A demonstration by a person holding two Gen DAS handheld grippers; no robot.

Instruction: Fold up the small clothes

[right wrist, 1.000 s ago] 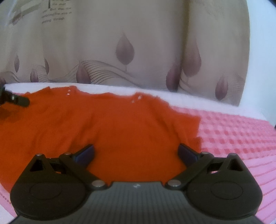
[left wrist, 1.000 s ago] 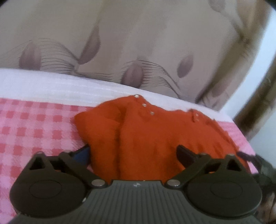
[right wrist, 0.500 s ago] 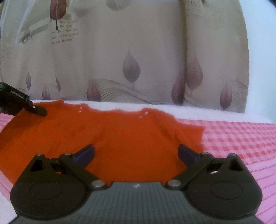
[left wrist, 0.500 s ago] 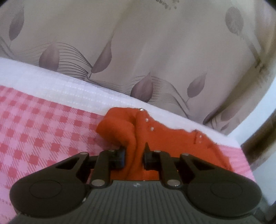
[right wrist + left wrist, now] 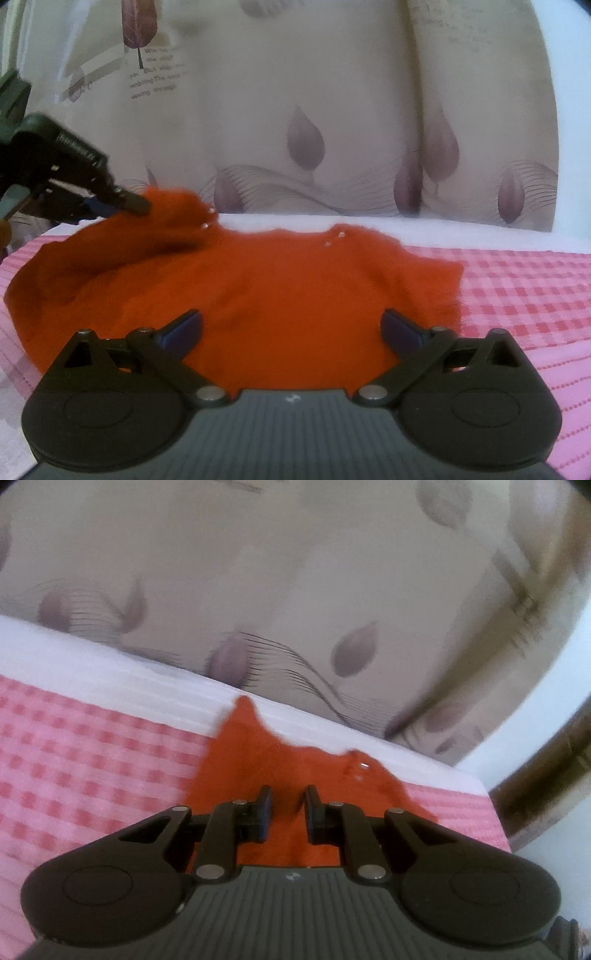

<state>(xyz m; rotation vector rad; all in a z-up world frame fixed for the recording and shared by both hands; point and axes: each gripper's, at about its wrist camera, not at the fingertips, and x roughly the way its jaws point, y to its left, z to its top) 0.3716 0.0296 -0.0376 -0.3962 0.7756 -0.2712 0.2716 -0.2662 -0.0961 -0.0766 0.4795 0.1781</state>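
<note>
The orange garment (image 5: 258,291) lies on the pink checked bedcover (image 5: 524,288), toward the far edge of the bed, with its neckline turned to that edge. Small shiny snaps (image 5: 332,238) show at both shoulders. Most of the garment lies flat. Its left shoulder and sleeve portion is raised off the cover in a bunched fold.

The left gripper (image 5: 287,808) has its jaws drawn in narrow, with a ridge of orange fabric clamped between them. In the right wrist view, the same gripper (image 5: 138,205) enters from the left edge, and its tip meets the raised fold just beside the left-shoulder snaps. Cloth hangs from that point down to the cover.

The right gripper (image 5: 291,325) has its jaws spread wide and holds nothing. Its fingers (image 5: 184,326) sit over the near hem of the garment; whether they touch the cloth cannot be told.

A white band of the bedcover (image 5: 110,675) runs along the far edge, and the garment's raised peak overlaps it in the left wrist view. Behind the bed hangs a beige curtain (image 5: 306,140) with a leaf pattern and some printed text. A dark wooden frame (image 5: 554,782) stands past the right corner of the bed. Nothing lies between the right gripper and the garment.
</note>
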